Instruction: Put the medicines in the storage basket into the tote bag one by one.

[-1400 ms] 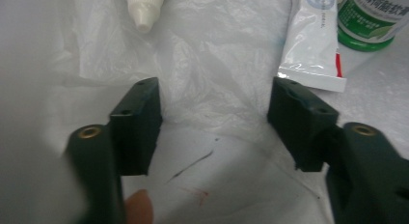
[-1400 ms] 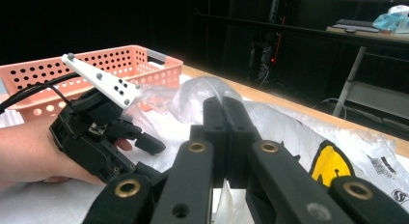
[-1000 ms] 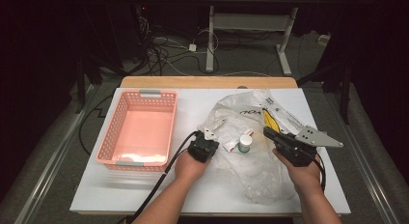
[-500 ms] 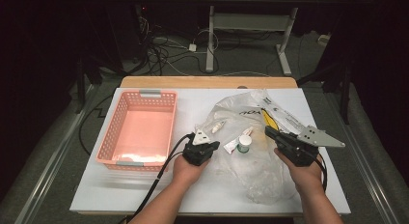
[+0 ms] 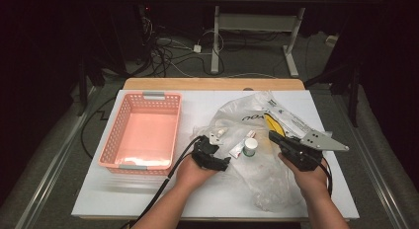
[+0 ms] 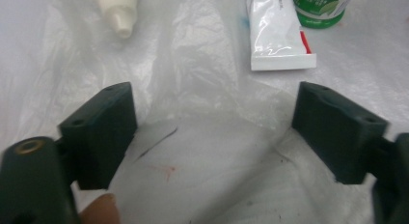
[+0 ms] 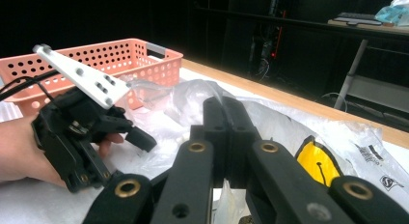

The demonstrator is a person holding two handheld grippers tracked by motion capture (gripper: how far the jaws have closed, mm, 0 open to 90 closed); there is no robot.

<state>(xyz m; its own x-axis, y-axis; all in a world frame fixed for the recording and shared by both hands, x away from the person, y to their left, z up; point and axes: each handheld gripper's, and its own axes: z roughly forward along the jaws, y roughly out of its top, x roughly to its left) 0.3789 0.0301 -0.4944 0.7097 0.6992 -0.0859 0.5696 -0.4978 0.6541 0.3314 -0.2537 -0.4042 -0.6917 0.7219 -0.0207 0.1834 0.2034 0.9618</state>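
Tube [image 5: 237, 149] lies beside jar [image 5: 250, 146], near basket [image 5: 142, 132].

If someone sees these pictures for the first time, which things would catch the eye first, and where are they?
First comes the pink basket, empty at the table's left. Next is the crumpled clear plastic bag spread over the middle and right, with a small tube and a white-capped bottle lying on it. The left gripper stands open just before the tube, while the right gripper is shut at the bag's right.
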